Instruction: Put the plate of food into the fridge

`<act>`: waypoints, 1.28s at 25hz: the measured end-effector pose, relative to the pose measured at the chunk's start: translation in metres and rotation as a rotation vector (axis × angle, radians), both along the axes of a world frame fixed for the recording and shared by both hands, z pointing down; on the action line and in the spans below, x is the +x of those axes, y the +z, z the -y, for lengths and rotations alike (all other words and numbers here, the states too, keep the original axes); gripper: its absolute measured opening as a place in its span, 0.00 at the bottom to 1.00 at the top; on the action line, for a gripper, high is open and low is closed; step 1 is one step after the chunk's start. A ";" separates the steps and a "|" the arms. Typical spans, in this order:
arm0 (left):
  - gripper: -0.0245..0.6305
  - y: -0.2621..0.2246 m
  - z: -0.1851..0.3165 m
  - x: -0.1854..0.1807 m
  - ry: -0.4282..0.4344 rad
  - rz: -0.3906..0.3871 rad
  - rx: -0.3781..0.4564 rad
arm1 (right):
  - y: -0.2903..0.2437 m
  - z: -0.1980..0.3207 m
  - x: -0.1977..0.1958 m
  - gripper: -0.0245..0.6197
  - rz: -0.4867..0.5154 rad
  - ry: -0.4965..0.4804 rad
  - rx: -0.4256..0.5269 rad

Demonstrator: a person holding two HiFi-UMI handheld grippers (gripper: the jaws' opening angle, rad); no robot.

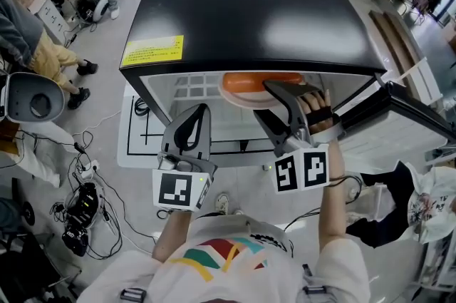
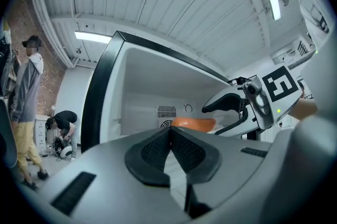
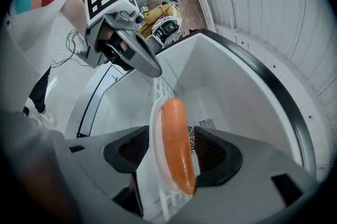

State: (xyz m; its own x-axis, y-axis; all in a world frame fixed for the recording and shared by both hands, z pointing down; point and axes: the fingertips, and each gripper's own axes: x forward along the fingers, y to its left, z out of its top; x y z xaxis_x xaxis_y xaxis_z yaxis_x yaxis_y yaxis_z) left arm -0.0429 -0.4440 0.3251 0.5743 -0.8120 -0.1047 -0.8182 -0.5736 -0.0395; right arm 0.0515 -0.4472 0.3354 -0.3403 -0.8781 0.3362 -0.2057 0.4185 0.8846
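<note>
The black mini fridge (image 1: pixel 249 9) stands open, with a white wire shelf (image 3: pixel 162 94) inside. On that shelf rests a pale plate (image 1: pixel 249 99) carrying a long orange piece of food (image 1: pixel 260 81). My right gripper (image 1: pixel 265 103) reaches into the fridge with its jaws open on either side of the plate (image 3: pixel 156 154) and the food (image 3: pixel 176 149); a gap shows on both sides and the pads do not press. My left gripper (image 1: pixel 198 113) hangs just in front of the fridge opening, shut and holding nothing. The left gripper view shows the food (image 2: pixel 194 123) beside the right gripper (image 2: pixel 211 118).
The fridge door (image 1: pixel 399 125) hangs open at the right. A yellow sticker (image 1: pixel 152 50) marks the fridge top. Cables and gear (image 1: pixel 84 205) lie on the floor at the left, where people (image 1: pixel 39 55) sit or crouch. A white marked mat (image 1: pixel 139 134) lies beneath the fridge.
</note>
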 end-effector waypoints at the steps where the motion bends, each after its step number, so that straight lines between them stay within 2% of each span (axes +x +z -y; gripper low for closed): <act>1: 0.04 0.000 -0.001 0.000 0.000 0.001 0.000 | -0.001 -0.002 0.000 0.42 0.018 -0.001 0.002; 7: 0.04 -0.004 -0.011 0.002 0.005 0.005 0.011 | -0.008 -0.023 0.001 0.42 0.138 0.000 0.008; 13: 0.04 -0.009 -0.023 0.005 0.010 0.003 0.020 | -0.037 -0.044 0.012 0.41 0.398 0.038 0.075; 16: 0.04 -0.012 -0.033 0.010 0.016 0.002 0.025 | -0.051 -0.059 0.020 0.41 0.570 0.050 0.092; 19: 0.04 -0.015 -0.046 0.014 0.024 -0.006 0.029 | -0.062 -0.080 0.021 0.41 0.841 0.035 0.072; 21: 0.04 -0.018 -0.054 0.017 0.025 -0.012 0.031 | -0.069 -0.092 0.021 0.41 0.963 0.017 0.077; 26: 0.04 -0.019 -0.073 0.022 0.015 -0.017 0.029 | -0.069 -0.116 0.028 0.37 1.099 0.008 0.070; 29: 0.04 -0.026 -0.085 0.023 0.005 -0.019 0.034 | -0.068 -0.128 0.036 0.34 1.147 0.039 0.060; 32: 0.04 -0.033 -0.096 0.023 -0.005 -0.012 0.052 | -0.069 -0.137 0.048 0.26 1.212 0.084 0.083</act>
